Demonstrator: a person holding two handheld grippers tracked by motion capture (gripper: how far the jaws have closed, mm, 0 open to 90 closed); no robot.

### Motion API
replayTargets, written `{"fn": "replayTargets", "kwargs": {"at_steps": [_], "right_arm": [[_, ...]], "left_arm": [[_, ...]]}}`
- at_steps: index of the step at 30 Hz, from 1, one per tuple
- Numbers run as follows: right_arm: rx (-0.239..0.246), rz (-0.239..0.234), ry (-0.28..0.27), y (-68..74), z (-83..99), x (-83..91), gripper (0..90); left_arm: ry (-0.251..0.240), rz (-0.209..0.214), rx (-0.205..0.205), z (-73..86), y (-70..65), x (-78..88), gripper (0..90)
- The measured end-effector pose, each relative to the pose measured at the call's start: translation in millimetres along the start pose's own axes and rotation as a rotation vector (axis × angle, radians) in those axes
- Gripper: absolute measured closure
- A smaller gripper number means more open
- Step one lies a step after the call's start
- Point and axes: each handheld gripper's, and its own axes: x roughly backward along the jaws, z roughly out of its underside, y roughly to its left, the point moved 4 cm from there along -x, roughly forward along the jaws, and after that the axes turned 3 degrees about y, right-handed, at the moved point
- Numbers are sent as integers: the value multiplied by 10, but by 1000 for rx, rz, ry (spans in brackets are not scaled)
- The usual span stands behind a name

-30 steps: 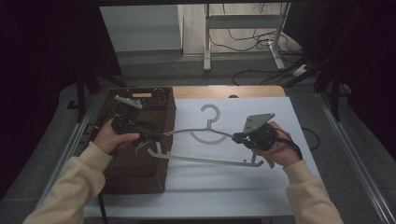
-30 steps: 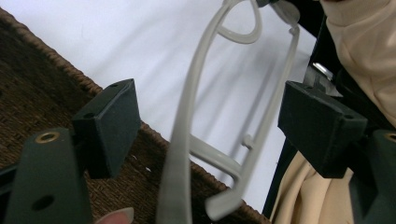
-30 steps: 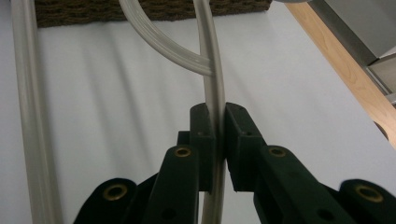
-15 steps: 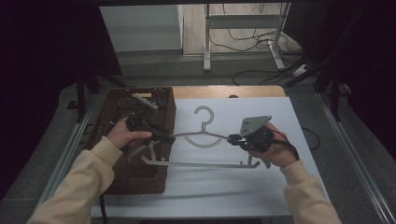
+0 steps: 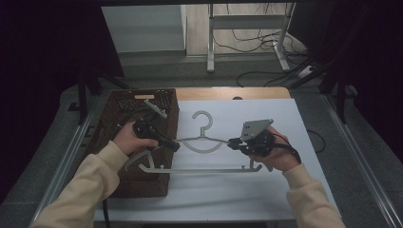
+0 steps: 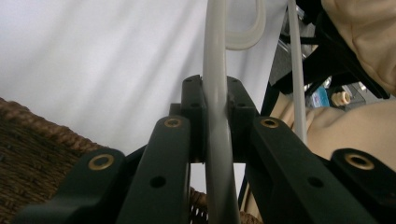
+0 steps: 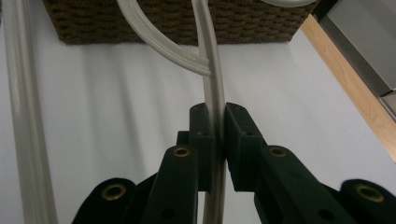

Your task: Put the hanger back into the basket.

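A grey plastic coat hanger (image 5: 204, 141) is held level above the white table top, its hook pointing to the far side. My left gripper (image 5: 174, 145) is shut on the hanger's left shoulder, by the basket's right wall. In the left gripper view the pale hanger arm (image 6: 215, 116) runs straight up between the closed jaws. My right gripper (image 5: 233, 142) is shut on the right shoulder. In the right gripper view the hanger arm (image 7: 214, 107) is pinched between the jaws, with the lower bar (image 7: 23, 130) at the left.
A brown wicker basket (image 5: 119, 142) stands at the table's left side, with a light object (image 5: 154, 108) lying in its far end. A white sheet (image 5: 285, 123) covers the table, and a wooden edge (image 5: 228, 93) shows at the back. Cables and a metal stand sit on the floor beyond.
Both grippers have carried the hanger to the right, out from over the basket and above the white sheet. The left hand followed it rightward.
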Motion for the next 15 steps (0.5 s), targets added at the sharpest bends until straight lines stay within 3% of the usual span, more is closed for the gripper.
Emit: {"fn": "replayTargets", "kwargs": {"at_steps": [4,5,7,10,11,13,14,15], "right_arm": [[-44,-13,-48,-34,-12,35,787],[-58,-13,-56,-38,-11,44,759],[-95,-12,-77,-67,-10,70,657],[-129,-11,-117,-104,-10,121,621],[-155,-5,-146,-136,0,175,557],[-172,1,-155,-152,8,194,522],[-236,-7,-202,-207,41,253,468],[-236,-7,-202,-207,41,253,468]], "left_arm": [[-45,-44,-22,0,-57,54,816],[-45,-44,-22,0,-57,54,816],[-50,-102,-23,18,-44,83,816],[-73,-109,-13,36,-30,114,816],[-87,-104,-13,43,-31,134,817],[-119,-104,-20,51,-48,186,817],[-134,-113,-23,55,-56,217,817],[-146,-124,-27,63,-56,252,817]]}}
